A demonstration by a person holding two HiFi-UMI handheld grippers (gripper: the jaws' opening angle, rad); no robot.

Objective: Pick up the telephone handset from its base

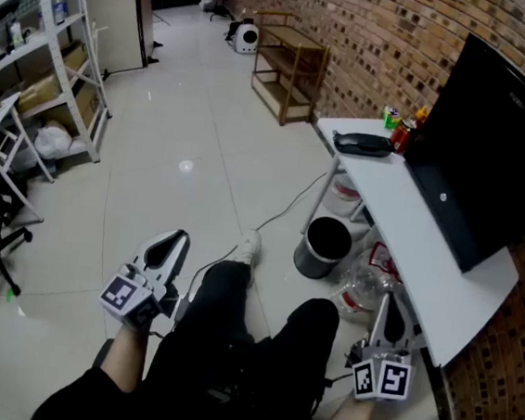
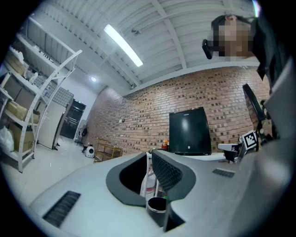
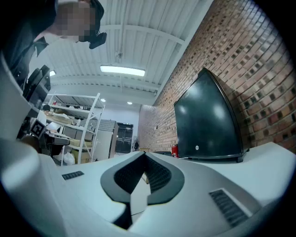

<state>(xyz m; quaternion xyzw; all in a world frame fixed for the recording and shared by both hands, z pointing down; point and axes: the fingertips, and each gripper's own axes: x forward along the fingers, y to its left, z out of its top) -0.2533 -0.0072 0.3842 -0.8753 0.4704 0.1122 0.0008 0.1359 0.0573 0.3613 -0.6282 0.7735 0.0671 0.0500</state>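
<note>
Entry: two grippers, both closed and empty; telephone untouched on its table.

Only the head view gives me the telephone (image 1: pixel 363 144), its handset lying on the base at the far end of the white table (image 1: pixel 416 258), well apart from both tools. In its own view, the left gripper (image 2: pixel 151 153) has its jaws together at the tips with nothing between the pads. A black bin (image 2: pixel 157 203) shows through the gap below them. The right gripper (image 3: pixel 145 156) also has its pads meeting on nothing. Its view adds the black monitor (image 3: pixel 208 120), a red can (image 3: pixel 174 150) and a white shelf rack (image 3: pixel 76 125). The monitor's lettering is too small for me to read.
</note>
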